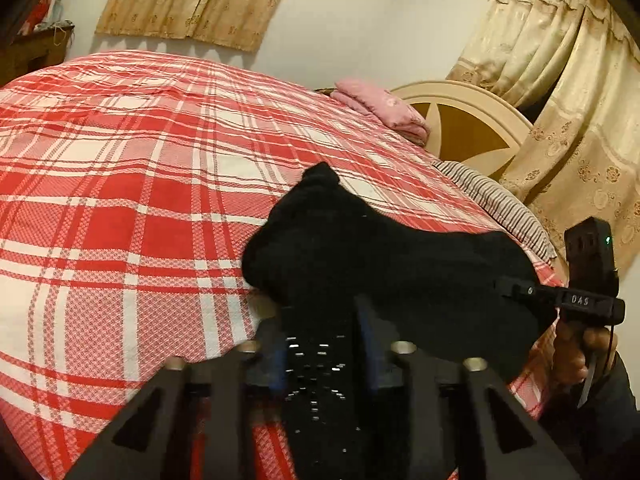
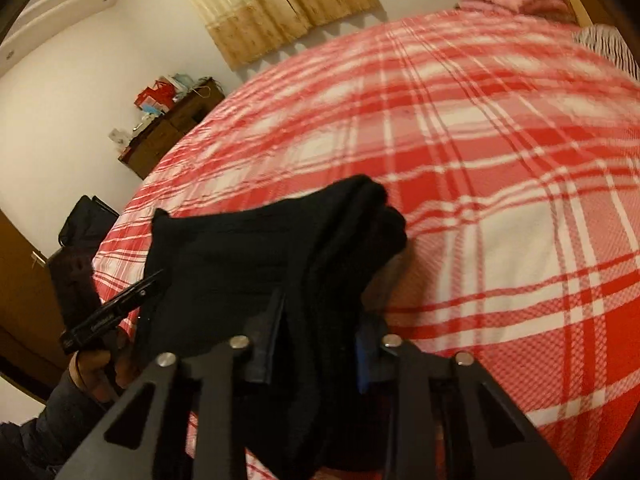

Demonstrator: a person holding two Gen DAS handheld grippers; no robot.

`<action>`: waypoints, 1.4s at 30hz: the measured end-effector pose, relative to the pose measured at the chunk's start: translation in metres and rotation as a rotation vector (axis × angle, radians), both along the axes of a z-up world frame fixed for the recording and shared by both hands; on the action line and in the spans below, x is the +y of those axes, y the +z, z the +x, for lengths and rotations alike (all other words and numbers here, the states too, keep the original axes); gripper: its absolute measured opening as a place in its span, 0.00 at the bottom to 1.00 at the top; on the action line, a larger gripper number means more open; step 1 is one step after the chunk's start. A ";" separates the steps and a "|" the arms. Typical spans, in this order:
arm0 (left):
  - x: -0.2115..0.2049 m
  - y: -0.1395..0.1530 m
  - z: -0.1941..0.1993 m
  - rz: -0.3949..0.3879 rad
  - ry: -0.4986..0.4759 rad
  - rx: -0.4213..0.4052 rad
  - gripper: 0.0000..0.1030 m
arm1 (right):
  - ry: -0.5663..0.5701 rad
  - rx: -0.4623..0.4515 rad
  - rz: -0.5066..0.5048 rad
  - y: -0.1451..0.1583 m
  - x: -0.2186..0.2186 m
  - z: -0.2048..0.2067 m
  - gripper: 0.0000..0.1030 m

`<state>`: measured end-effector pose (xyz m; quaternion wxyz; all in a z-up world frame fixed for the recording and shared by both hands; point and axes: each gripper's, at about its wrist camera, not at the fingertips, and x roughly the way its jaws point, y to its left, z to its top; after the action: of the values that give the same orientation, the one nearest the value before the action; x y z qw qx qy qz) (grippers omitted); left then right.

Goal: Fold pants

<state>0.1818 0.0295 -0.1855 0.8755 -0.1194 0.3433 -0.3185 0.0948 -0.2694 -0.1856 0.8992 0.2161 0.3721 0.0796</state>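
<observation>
Black pants [image 1: 384,264] hang bunched between both grippers, held above the red and white plaid bed [image 1: 120,200]. My left gripper [image 1: 320,320] is shut on one edge of the pants, which drape over its fingers. My right gripper [image 2: 320,320] is shut on the other edge of the pants [image 2: 256,260]. The right gripper's body also shows at the right edge of the left wrist view [image 1: 576,300]. The left gripper's body shows at the left of the right wrist view [image 2: 108,316]. The fingertips are hidden under cloth.
A pink folded blanket [image 1: 380,108] and a striped pillow [image 1: 500,200] lie by the headboard [image 1: 472,120]. Curtains [image 1: 560,100] hang behind. A wooden dresser [image 2: 168,128] and a dark bag [image 2: 80,232] stand beside the bed [image 2: 480,200].
</observation>
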 end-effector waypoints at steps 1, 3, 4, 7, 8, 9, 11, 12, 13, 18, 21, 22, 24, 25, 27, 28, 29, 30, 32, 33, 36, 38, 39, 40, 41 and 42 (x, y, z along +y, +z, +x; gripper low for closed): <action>0.003 0.003 -0.001 -0.008 0.009 -0.001 0.19 | 0.002 -0.010 -0.018 0.005 0.005 -0.001 0.28; 0.012 0.008 -0.003 -0.050 0.007 0.006 0.15 | 0.009 -0.035 -0.029 0.016 0.014 -0.001 0.27; 0.016 0.012 -0.003 -0.059 0.009 0.000 0.14 | 0.013 -0.043 -0.030 0.020 0.017 -0.001 0.27; 0.035 0.027 -0.006 -0.081 0.025 -0.025 0.13 | 0.055 -0.069 -0.045 0.037 0.033 0.007 0.26; 0.043 0.032 -0.007 -0.080 0.040 -0.036 0.13 | 0.071 -0.073 -0.055 0.042 0.038 0.012 0.26; 0.055 0.039 -0.008 -0.079 0.058 -0.051 0.13 | 0.089 -0.078 -0.063 0.048 0.045 0.018 0.26; 0.083 0.052 -0.009 -0.074 0.106 -0.073 0.13 | 0.134 -0.091 -0.070 0.058 0.061 0.036 0.26; 0.097 0.057 -0.008 -0.066 0.128 -0.086 0.13 | 0.158 -0.099 -0.074 0.062 0.071 0.048 0.26; 0.110 0.062 -0.008 -0.053 0.157 -0.099 0.13 | 0.182 -0.110 -0.071 0.066 0.082 0.062 0.26; 0.180 0.078 -0.002 0.091 0.332 -0.153 0.14 | 0.306 -0.143 -0.023 0.069 0.147 0.138 0.26; 0.204 0.063 0.008 0.158 0.386 -0.127 0.14 | 0.355 -0.118 0.017 0.058 0.183 0.176 0.26; 0.207 0.055 0.012 0.181 0.396 -0.111 0.16 | 0.370 -0.099 0.023 0.050 0.195 0.188 0.26; 0.211 0.030 0.021 0.237 0.415 -0.059 0.19 | 0.378 -0.053 0.013 0.033 0.214 0.211 0.26; 0.212 0.021 0.024 0.257 0.426 -0.040 0.29 | 0.378 -0.030 0.007 0.025 0.220 0.219 0.26; 0.215 0.005 0.024 0.260 0.479 -0.030 0.46 | 0.364 0.012 0.009 0.006 0.225 0.232 0.28; 0.224 0.003 0.022 0.234 0.484 -0.030 0.48 | 0.362 0.022 0.030 0.001 0.222 0.235 0.29; 0.227 0.002 0.023 0.208 0.484 -0.022 0.49 | 0.361 0.030 0.055 -0.003 0.218 0.239 0.34; 0.229 0.001 0.023 0.197 0.481 -0.018 0.51 | 0.353 0.041 0.072 -0.007 0.213 0.242 0.51; 0.229 -0.001 0.020 0.193 0.479 -0.020 0.53 | 0.315 0.064 0.093 -0.016 0.199 0.246 0.60; 0.229 -0.001 0.020 0.194 0.480 -0.021 0.53 | 0.321 0.064 0.129 -0.019 0.194 0.245 0.60; 0.233 0.001 0.013 0.159 0.503 -0.014 0.57 | 0.315 0.058 0.143 -0.018 0.186 0.241 0.60; 0.235 0.000 0.007 0.149 0.516 -0.013 0.59 | 0.302 0.046 0.094 -0.014 0.183 0.234 0.64; 0.234 0.002 0.007 0.159 0.519 -0.016 0.59 | 0.289 0.043 0.087 -0.013 0.179 0.229 0.67; 0.230 0.002 0.008 0.186 0.521 -0.025 0.59 | 0.273 0.045 0.104 -0.013 0.172 0.228 0.67; 0.225 0.003 0.010 0.221 0.525 -0.031 0.59 | 0.257 0.048 0.129 -0.014 0.166 0.229 0.69; 0.223 0.003 0.010 0.244 0.530 -0.035 0.59 | 0.231 0.054 0.166 -0.015 0.156 0.226 0.72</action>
<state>0.1913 0.2528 -0.1826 0.9418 -0.0934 0.3209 -0.0371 0.3205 -0.1139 -0.2009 0.8527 0.2475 0.4109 0.2071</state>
